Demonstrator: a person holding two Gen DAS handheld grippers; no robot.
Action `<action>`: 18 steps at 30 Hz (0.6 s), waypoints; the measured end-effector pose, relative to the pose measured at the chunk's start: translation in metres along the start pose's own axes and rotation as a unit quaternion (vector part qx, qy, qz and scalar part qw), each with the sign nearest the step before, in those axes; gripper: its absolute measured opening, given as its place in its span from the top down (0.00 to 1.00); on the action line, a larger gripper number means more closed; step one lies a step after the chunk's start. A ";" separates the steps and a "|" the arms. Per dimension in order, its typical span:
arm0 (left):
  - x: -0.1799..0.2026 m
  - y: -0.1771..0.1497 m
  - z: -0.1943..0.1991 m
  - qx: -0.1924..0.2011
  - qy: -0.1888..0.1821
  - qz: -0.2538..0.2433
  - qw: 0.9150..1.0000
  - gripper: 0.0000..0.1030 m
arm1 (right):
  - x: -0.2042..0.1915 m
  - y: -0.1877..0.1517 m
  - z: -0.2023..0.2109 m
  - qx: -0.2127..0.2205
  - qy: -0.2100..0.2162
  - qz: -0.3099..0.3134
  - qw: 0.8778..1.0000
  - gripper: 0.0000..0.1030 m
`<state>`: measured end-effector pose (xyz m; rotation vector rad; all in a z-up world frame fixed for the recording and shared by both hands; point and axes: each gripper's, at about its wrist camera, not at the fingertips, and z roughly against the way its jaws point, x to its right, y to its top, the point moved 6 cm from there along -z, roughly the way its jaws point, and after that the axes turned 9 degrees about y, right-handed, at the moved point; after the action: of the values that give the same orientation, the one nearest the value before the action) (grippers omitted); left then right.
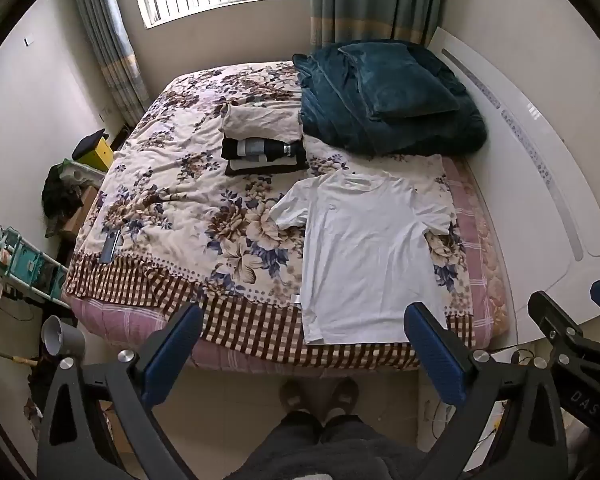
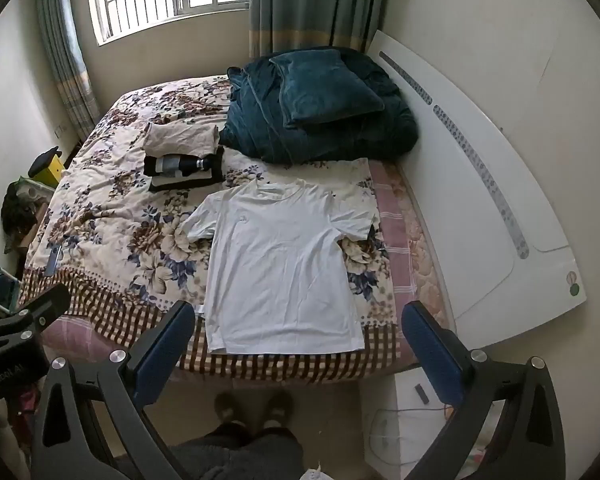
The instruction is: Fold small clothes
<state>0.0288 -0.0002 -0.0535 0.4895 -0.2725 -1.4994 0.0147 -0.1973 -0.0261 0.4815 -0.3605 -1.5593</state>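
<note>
White T-shirt (image 2: 280,264) hem partly hidden by claw (image 1: 308,340).

My right tool (image 2: 300,344): wide open, nothing between its blue pads, held above the near edge of the bed.
My left tool (image 2: 40,312): only its dark tip shows at the left edge of the view.
White T-shirt (image 2: 280,264): spread flat on the bed, neck away from me, sleeves out, hem at the near edge.
Bed (image 2: 112,216): floral cover with a checked border.
Folded clothes (image 2: 184,156): a pale piece and dark pieces, beyond the shirt to the left.
Teal blanket (image 2: 320,120): heaped at the far right, by the headboard (image 2: 480,200).
My feet (image 2: 256,404): on the floor below.
</note>
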 end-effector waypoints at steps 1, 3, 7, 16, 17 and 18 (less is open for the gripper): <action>0.000 0.000 0.000 0.000 0.000 -0.001 1.000 0.00 | 0.000 0.000 0.000 -0.001 -0.002 0.000 1.000 0.00; -0.002 0.000 -0.002 0.000 0.001 -0.003 1.000 0.00 | 0.001 0.000 0.001 -0.003 -0.004 0.002 1.000 0.00; -0.008 0.002 -0.004 0.001 0.001 -0.004 1.000 0.00 | 0.001 -0.001 0.001 -0.002 -0.005 0.001 1.000 0.00; 0.003 0.002 0.001 0.006 0.012 -0.002 1.000 0.00 | 0.001 -0.001 0.007 0.001 -0.004 0.001 1.000 0.00; 0.003 0.003 0.002 0.006 0.011 -0.003 1.000 0.00 | 0.002 -0.001 0.007 0.001 -0.004 0.001 1.000 0.00; 0.004 0.006 0.004 0.007 0.011 -0.003 1.000 0.00 | 0.001 -0.001 0.008 0.002 -0.004 0.002 1.000 0.00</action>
<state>0.0322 -0.0043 -0.0481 0.5168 -0.2648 -1.4976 0.0101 -0.1990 -0.0199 0.4771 -0.3704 -1.5566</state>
